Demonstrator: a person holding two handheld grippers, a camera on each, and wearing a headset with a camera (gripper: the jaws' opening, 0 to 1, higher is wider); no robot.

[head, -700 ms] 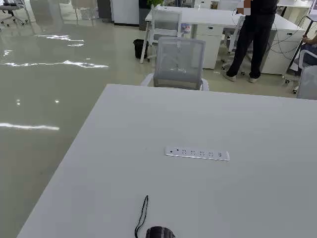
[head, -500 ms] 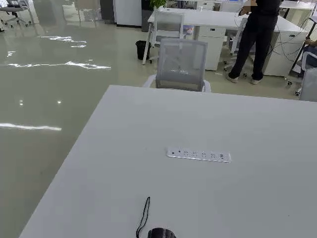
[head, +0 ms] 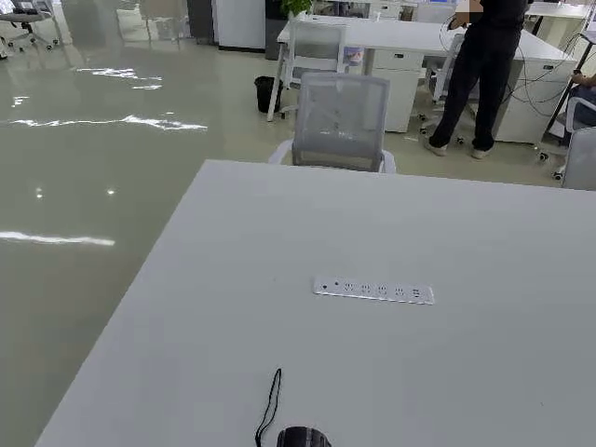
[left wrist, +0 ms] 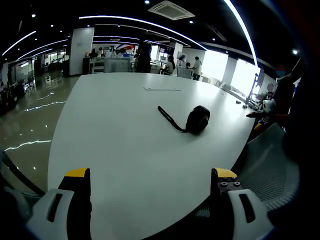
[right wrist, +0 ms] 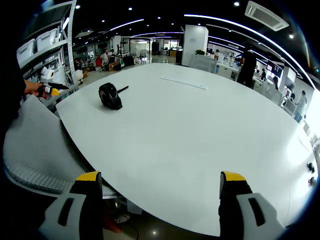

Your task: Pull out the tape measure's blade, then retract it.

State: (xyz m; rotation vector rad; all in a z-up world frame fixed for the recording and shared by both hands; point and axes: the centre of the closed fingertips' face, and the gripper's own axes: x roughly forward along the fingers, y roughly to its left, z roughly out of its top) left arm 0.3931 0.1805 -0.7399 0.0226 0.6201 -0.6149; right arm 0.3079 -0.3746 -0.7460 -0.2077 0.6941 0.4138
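Left gripper [left wrist: 151, 173], right gripper [right wrist: 161, 176]: jaws wide, empty, off tape measure [left wrist: 198, 119].

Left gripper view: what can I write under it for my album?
Open left gripper hovers by the white table, black tape measure lying ahead.

The tape measure [left wrist: 198, 119] is black, and so is its strap [left wrist: 169, 118]. The surface [head: 279, 244] is plain white, and the power strip [head: 373, 291] too. The left claw [left wrist: 151, 173] and right claw [right wrist: 161, 176] are black with yellow tips.
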